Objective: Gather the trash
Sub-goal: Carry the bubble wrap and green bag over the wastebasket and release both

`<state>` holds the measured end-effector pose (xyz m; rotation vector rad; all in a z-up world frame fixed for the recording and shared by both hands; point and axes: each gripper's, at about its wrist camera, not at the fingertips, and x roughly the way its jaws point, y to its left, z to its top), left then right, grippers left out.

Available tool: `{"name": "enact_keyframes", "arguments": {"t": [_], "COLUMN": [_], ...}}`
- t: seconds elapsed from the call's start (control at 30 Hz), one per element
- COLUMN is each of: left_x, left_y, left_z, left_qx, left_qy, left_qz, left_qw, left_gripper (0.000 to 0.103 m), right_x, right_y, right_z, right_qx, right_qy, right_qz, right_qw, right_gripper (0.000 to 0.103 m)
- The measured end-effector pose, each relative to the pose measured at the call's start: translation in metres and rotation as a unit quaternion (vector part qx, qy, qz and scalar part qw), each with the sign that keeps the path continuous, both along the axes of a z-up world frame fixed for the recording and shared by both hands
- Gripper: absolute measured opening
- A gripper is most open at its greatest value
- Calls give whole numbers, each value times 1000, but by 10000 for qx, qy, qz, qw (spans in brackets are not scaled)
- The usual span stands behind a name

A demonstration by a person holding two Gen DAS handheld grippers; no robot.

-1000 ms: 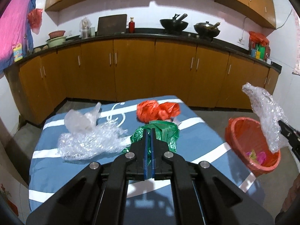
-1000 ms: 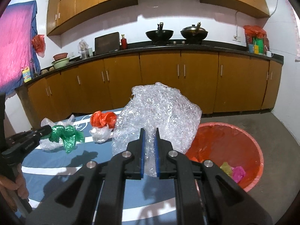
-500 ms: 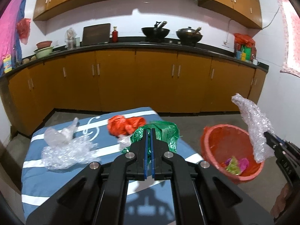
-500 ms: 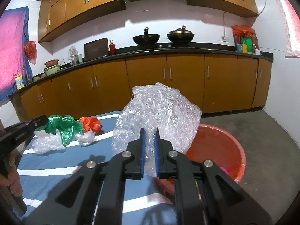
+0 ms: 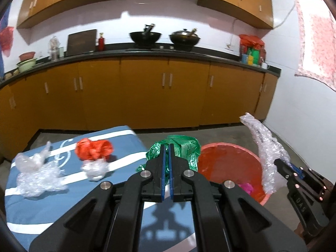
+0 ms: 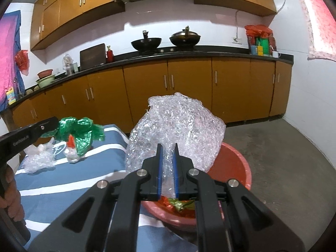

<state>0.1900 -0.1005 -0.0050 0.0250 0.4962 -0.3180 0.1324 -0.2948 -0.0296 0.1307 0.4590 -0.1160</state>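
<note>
My left gripper (image 5: 166,147) is shut on a crumpled green plastic bag (image 5: 184,149) and holds it in the air at the table's right edge, beside the red basin (image 5: 229,163). From the right wrist view the same green bag (image 6: 82,130) hangs off the left gripper (image 6: 53,124). My right gripper (image 6: 167,147) is shut on a big wad of clear bubble wrap (image 6: 178,126) above the red basin (image 6: 235,163). In the left wrist view that bubble wrap (image 5: 266,149) rises from the right gripper (image 5: 280,163). Colourful trash lies in the basin.
On the blue striped table (image 5: 52,205) lie a red plastic bag (image 5: 92,151), a small clear bag (image 5: 94,169) and more clear bubble wrap (image 5: 35,174). Brown cabinets (image 5: 147,92) with a black counter run along the back. Bare concrete floor (image 6: 294,157) lies to the right.
Both grippers have swung right, away from the table and toward the red basin. The green bag now hangs past the table's edge, and the bubble wrap sits over the basin.
</note>
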Motion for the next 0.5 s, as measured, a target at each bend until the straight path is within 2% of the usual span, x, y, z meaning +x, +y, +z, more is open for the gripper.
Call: {"name": "enact_keyframes", "arguments": {"t": [0.17, 0.5], "left_x": [9, 31], "left_y": [-37, -85], "left_z": [-10, -39], "left_qx": [103, 252], "left_qy": [55, 268], "left_qz": [-314, -649], "left_qw": [9994, 9972], "left_gripper": [2, 2], "right_x": [6, 27], "right_y": [-21, -53], "right_z": [-10, -33], "right_qx": [58, 131], "right_qy": [100, 280], "right_qz": [-135, -202], "right_qw": [9998, 9993], "right_gripper": [10, 10]}}
